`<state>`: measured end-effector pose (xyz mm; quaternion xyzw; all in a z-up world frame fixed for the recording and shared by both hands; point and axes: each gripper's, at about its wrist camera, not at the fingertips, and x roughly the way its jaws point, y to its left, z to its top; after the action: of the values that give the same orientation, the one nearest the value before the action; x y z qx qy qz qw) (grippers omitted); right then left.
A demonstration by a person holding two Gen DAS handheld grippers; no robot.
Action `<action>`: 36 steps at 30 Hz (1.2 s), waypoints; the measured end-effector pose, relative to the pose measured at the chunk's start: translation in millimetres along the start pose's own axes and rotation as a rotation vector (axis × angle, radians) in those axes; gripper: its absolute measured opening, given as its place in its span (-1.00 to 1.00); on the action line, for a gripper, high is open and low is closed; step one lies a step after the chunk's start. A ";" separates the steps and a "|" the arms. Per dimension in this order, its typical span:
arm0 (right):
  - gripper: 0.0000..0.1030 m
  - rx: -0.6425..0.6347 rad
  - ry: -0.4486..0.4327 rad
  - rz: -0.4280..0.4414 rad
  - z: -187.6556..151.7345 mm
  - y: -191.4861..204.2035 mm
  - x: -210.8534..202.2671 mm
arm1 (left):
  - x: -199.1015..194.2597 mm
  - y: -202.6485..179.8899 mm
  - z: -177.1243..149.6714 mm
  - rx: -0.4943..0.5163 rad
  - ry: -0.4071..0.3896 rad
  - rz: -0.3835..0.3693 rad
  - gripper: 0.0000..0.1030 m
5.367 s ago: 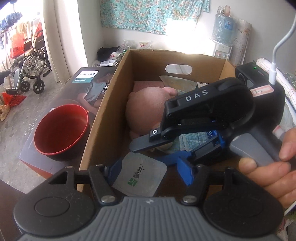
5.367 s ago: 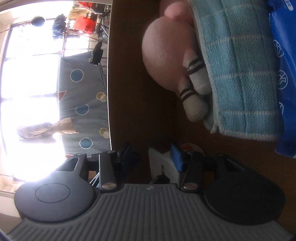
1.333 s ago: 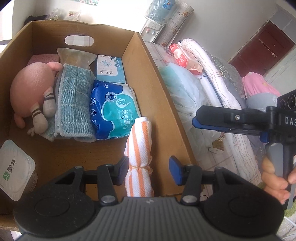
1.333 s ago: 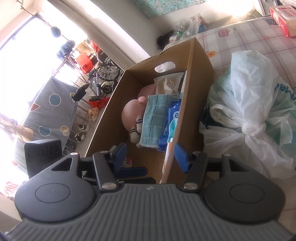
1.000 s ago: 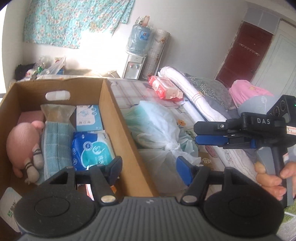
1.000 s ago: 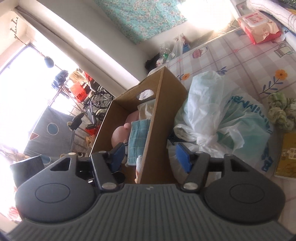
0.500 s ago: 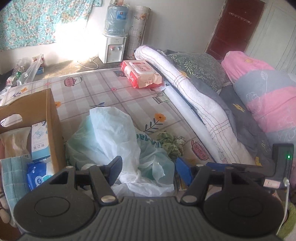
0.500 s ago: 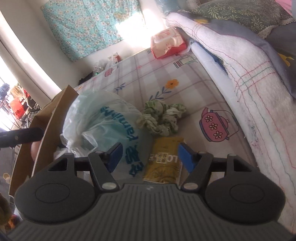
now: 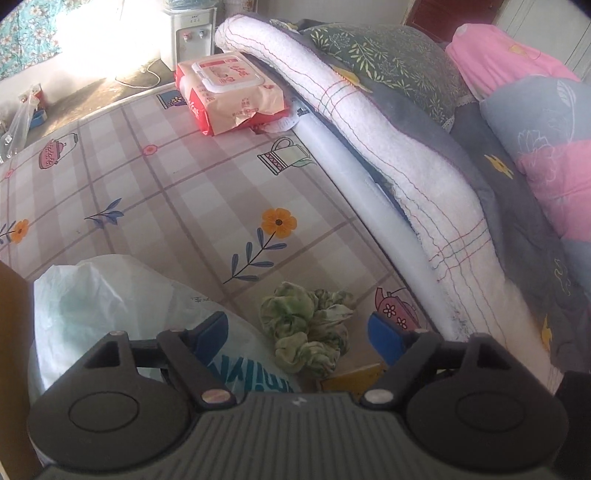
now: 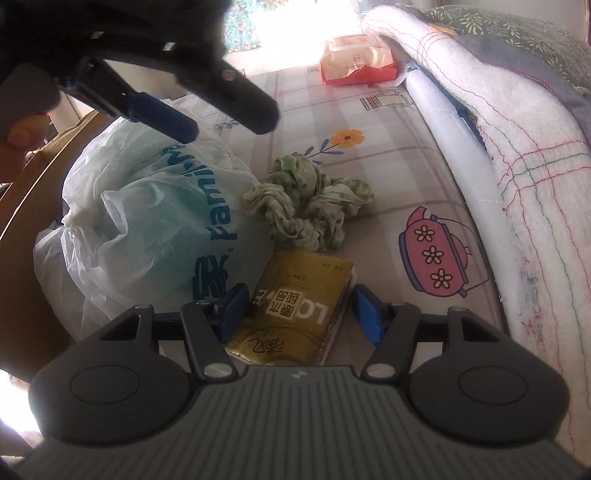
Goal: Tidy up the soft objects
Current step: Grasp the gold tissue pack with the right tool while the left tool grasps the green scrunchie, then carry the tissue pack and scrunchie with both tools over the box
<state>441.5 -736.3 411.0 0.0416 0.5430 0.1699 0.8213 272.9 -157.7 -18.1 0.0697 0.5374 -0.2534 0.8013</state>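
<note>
A crumpled green cloth (image 9: 308,330) lies on the patterned bed sheet; it also shows in the right wrist view (image 10: 308,216). My left gripper (image 9: 297,334) is open and empty, hovering just above and around it. My right gripper (image 10: 299,308) is open and empty, its fingers on either side of a gold tissue pack (image 10: 295,314) lying just in front of the cloth. The left gripper also shows in the right wrist view (image 10: 207,114), above a white plastic bag (image 10: 147,221). A red wet-wipe pack (image 9: 231,92) lies further up the bed.
The cardboard box edge (image 10: 33,188) stands left of the plastic bag. A rolled white blanket (image 9: 388,147) and grey and pink bedding (image 9: 535,166) run along the right side. A water dispenser (image 9: 188,33) stands beyond the bed.
Both grippers have swung from the cardboard box to the right over the bed. The left now hovers over the green cloth and the right has dropped down to the gold tissue pack.
</note>
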 end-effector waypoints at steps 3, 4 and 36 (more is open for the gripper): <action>0.16 0.007 -0.006 -0.005 -1.9 -3.5 -3.0 | 29.2 -8.9 7.9 0.015 0.058 0.022 0.63; 0.16 0.009 -0.010 -0.013 -3.1 -4.8 -4.8 | 37.7 -11.2 8.9 0.018 0.079 0.025 0.63; 0.06 0.177 -0.155 0.002 -22.9 -16.2 -68.2 | -50.3 -9.6 -15.7 -0.035 -0.092 -0.056 -0.39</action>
<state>400.5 -776.2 457.5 0.1275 0.4904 0.1187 0.8539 240.6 -143.3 22.0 0.0289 0.5062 -0.2694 0.8187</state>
